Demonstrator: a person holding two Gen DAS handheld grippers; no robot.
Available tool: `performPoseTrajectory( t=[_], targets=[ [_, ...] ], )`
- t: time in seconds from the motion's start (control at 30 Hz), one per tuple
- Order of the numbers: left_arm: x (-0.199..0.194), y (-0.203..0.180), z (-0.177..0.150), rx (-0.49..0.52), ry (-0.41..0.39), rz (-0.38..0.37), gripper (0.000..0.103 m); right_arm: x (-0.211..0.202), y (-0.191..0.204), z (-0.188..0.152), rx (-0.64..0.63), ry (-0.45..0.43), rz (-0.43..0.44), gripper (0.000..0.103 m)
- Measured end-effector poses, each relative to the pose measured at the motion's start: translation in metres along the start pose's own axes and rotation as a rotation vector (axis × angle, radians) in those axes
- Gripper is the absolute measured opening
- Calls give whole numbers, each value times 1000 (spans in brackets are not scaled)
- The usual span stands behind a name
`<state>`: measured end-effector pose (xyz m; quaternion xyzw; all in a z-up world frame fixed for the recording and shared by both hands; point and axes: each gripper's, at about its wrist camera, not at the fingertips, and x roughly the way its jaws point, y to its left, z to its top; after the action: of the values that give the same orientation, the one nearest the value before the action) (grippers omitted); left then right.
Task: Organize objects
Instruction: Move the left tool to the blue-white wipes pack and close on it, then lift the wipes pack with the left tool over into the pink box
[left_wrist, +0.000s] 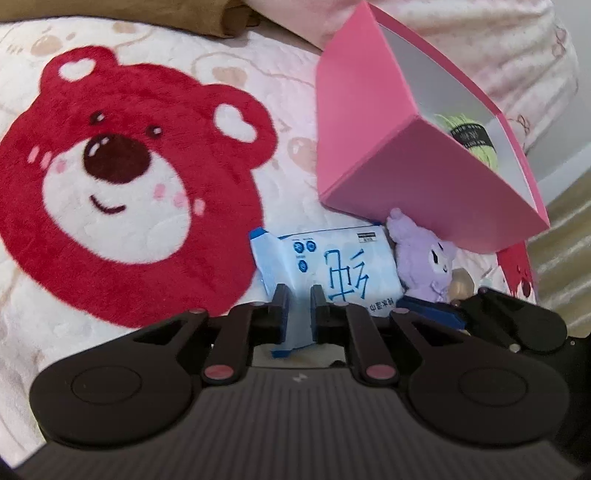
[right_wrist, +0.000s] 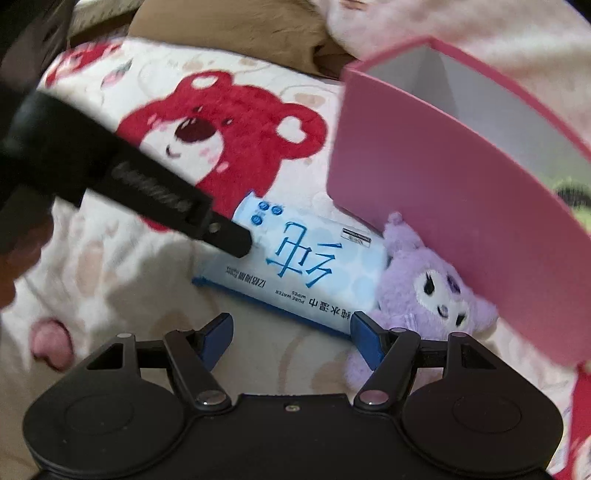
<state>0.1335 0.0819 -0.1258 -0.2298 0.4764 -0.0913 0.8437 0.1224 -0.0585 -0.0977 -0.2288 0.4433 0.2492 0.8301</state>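
Observation:
A blue and white pack of wet wipes (left_wrist: 343, 269) lies on the blanket in front of a pink box (left_wrist: 388, 147). My left gripper (left_wrist: 300, 295) is shut on the pack's near left end; it shows in the right wrist view (right_wrist: 243, 240) as a dark arm from the left reaching onto the pack (right_wrist: 310, 258). A purple plush toy (left_wrist: 424, 266) lies right of the pack, against the box. My right gripper (right_wrist: 291, 332) is open, just in front of the pack, its right finger beside the plush (right_wrist: 436, 295). A green yarn ball (left_wrist: 472, 136) sits inside the box.
A pale blanket with a big red bear face (left_wrist: 122, 184) covers the surface. Brown fabric (left_wrist: 207, 18) lies at the back. The pink box (right_wrist: 443, 166) stands open-topped at the right. A small beige object (left_wrist: 461, 284) lies right of the plush.

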Motion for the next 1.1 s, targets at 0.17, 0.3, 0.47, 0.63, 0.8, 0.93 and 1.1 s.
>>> performPoseTrajectory(
  t=[0.17, 0.3, 0.47, 0.63, 0.8, 0.93, 1.1],
  targets=[
    [4, -5, -1, 11, 8, -40, 40, 11, 23, 4, -189, -45, -135, 74],
    [1, -8, -1, 23, -9, -44, 41, 14, 26, 5, -277, -84, -110, 43],
    [-5, -3, 3, -1, -18, -75, 35, 9, 25, 9, -272, -114, -92, 27],
    [-11, 1, 6, -27, -16, -82, 32, 5, 21, 12, -226, -134, -70, 24],
    [-31, 11, 9, -39, 25, -52, 31, -2, 29, 17, -169, -140, 15, 24],
    [-47, 29, 8, -80, 28, -7, 31, -4, 38, 24, -120, -155, 109, 24],
    [-44, 45, 10, -112, 37, 38, 31, -3, 44, 20, -122, -143, 143, 33]
  ],
)
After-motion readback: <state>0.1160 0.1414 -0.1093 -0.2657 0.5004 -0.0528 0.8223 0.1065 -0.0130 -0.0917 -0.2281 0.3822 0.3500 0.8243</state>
